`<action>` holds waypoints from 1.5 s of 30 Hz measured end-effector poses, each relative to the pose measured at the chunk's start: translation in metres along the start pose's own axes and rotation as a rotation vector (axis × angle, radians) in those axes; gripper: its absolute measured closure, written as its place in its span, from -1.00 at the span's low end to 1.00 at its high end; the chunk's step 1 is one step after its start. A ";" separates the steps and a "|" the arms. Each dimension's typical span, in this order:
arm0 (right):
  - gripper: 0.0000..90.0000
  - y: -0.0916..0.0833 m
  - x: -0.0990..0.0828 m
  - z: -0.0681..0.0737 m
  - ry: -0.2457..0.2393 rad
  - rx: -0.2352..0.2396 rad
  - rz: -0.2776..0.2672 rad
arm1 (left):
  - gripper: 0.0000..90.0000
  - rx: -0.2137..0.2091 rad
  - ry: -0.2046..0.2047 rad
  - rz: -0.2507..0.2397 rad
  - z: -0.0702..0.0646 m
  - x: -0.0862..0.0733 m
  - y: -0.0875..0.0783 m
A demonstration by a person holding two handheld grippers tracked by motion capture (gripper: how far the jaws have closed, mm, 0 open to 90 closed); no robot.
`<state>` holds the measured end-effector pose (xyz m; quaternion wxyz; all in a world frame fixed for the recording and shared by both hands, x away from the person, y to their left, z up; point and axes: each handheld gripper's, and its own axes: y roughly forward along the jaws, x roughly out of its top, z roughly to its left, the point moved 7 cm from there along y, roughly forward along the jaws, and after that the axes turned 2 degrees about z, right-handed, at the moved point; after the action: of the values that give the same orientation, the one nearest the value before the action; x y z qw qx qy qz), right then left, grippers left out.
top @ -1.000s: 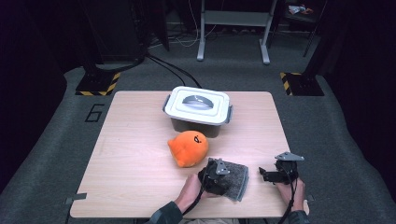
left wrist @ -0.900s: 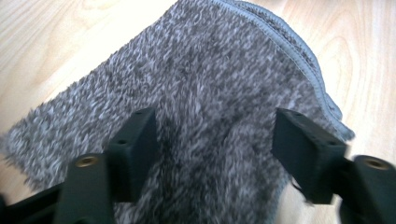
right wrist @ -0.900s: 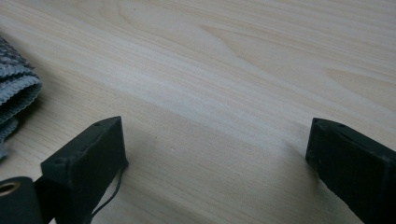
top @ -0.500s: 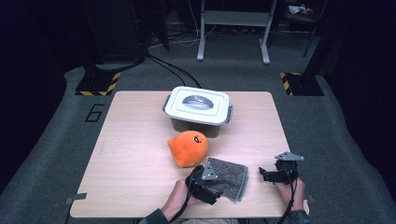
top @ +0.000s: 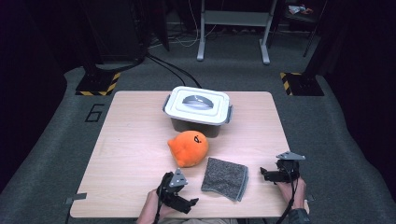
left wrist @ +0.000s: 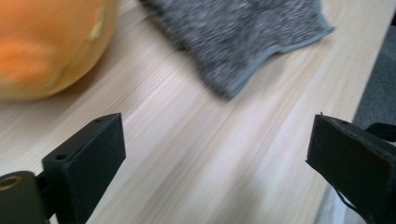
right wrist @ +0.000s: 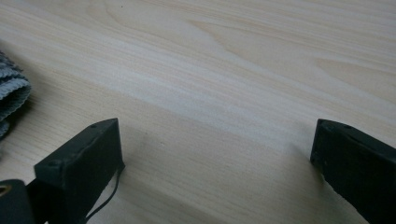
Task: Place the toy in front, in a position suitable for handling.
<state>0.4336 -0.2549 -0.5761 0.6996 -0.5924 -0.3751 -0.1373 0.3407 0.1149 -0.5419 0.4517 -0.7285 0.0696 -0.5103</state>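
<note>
Table (top: pixel 130 154): 1 grey cloth (top: pixel 225 178), 1 orange plush (top: pixel 188 148), 1 lidded box (top: pixel 198 108); both jaws wide, empty.

Folded grey cloth (top: pixel 225 178) flat on the table's near edge (just beside the orange plush (top: pixel 188 148))

Grey cloth (left wrist: pixel 243 37) and orange plush (left wrist: pixel 46 42) blurred (both cut off by the frame)

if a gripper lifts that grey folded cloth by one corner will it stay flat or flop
The grey folded cloth would probably flop and unfold: its layers lie loose, with soft edges. It looks light. Its nubbly knit should grip rather than slip on the table.
</note>
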 end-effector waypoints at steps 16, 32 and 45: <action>-0.96 -0.027 0.024 0.045 -0.014 0.118 -0.052 | -1.00 0.179 -0.207 -0.008 0.080 -0.047 -0.009; -0.92 -0.012 0.041 0.131 -0.197 0.242 -0.008 | -1.00 0.303 -0.198 -0.016 0.101 -0.047 -0.002; -0.58 0.007 0.038 0.163 -0.289 0.256 0.025 | -1.00 0.309 -0.190 -0.012 0.102 -0.048 -0.003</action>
<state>0.4049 -0.0917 -0.5529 0.7099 -0.5166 -0.4786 0.0067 0.3995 0.2032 -0.5798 0.5596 -0.6958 -0.0568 -0.4467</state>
